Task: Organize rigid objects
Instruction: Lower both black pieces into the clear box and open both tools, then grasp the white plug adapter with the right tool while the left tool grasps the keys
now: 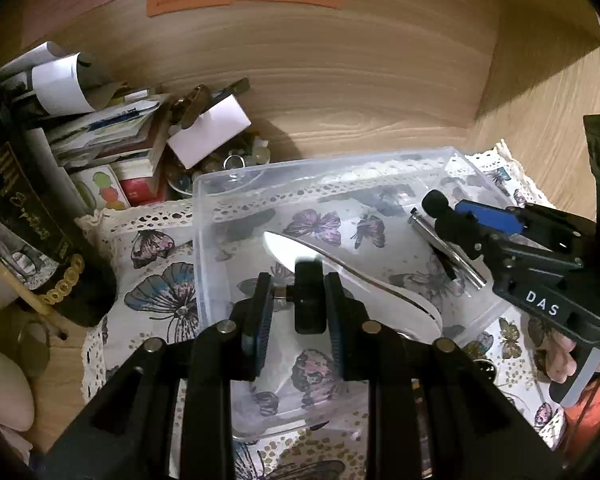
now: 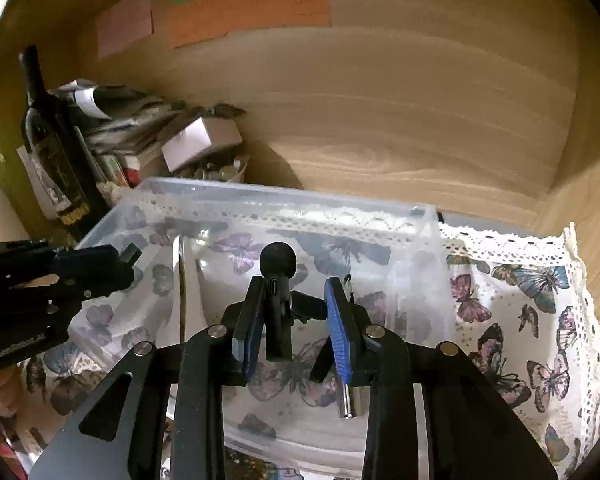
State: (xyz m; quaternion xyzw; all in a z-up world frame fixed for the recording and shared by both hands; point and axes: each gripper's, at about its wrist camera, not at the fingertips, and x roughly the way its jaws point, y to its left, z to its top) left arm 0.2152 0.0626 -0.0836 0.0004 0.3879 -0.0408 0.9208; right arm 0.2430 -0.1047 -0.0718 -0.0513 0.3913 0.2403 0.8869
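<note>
Left wrist view: the left gripper (image 1: 296, 300) clamped a small black adapter (image 1: 309, 298); the right gripper (image 2: 290, 312) pinched a clip-on microphone (image 2: 278, 280) above the clear bin (image 1: 198, 240).

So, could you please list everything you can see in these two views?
Bin: one, clear, centre, on the cloth.
Spoon: one, silver, inside the bin.
Metal rod: one, silver, in the bin, right side.
Mic: one, black, between the right gripper's fingers.
Black part: one, between the left gripper's fingers.
Cloth: one, white with butterflies, under the bin.
Bottle: one, dark, far left.
Papers: a pile, mixed, back left.
Left gripper: black.
Right gripper: black, blue pads.
</note>
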